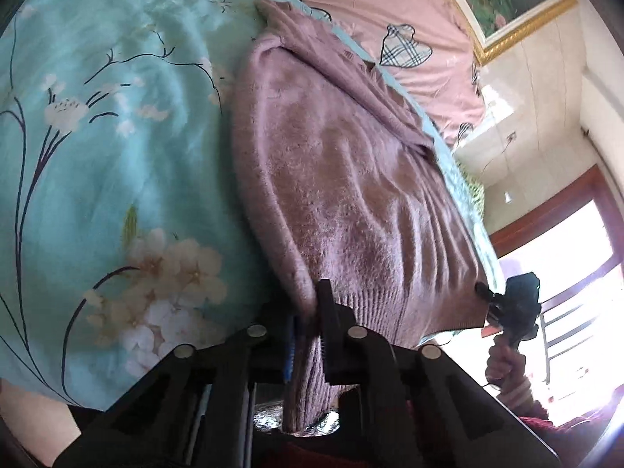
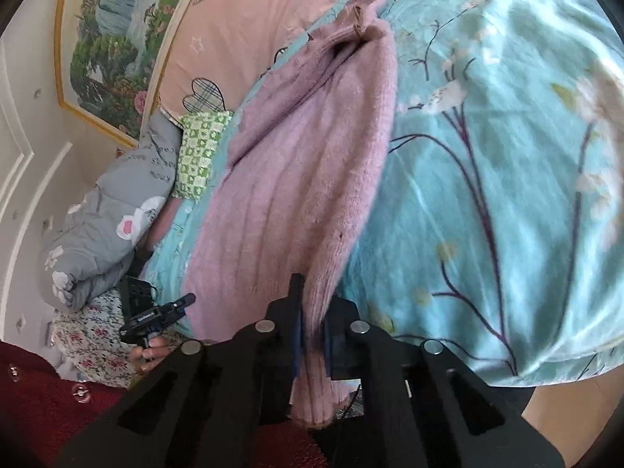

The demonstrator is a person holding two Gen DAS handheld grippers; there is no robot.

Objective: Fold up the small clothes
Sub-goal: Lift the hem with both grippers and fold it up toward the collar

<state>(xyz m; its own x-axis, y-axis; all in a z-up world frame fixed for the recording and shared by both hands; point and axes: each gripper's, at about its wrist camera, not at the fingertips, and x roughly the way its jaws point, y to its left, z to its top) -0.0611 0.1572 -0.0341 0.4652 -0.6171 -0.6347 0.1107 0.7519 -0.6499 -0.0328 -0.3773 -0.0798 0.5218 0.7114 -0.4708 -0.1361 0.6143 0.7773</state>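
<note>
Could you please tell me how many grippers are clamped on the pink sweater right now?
2. The left gripper pinches the ribbed hem of the pink sweater at one corner; the right gripper pinches the hem at the other corner. Nothing suggests a hidden third.

The sweater's hem (image 1: pixel 312 382) is hidden between the left gripper's fingers (image 1: pixel 325 312).

Daylight floods in, glaring white at the window (image 1: pixel 577 273); fisheye edges bend; bedspread (image 2: pixel 507 156) slightly blurred.
</note>
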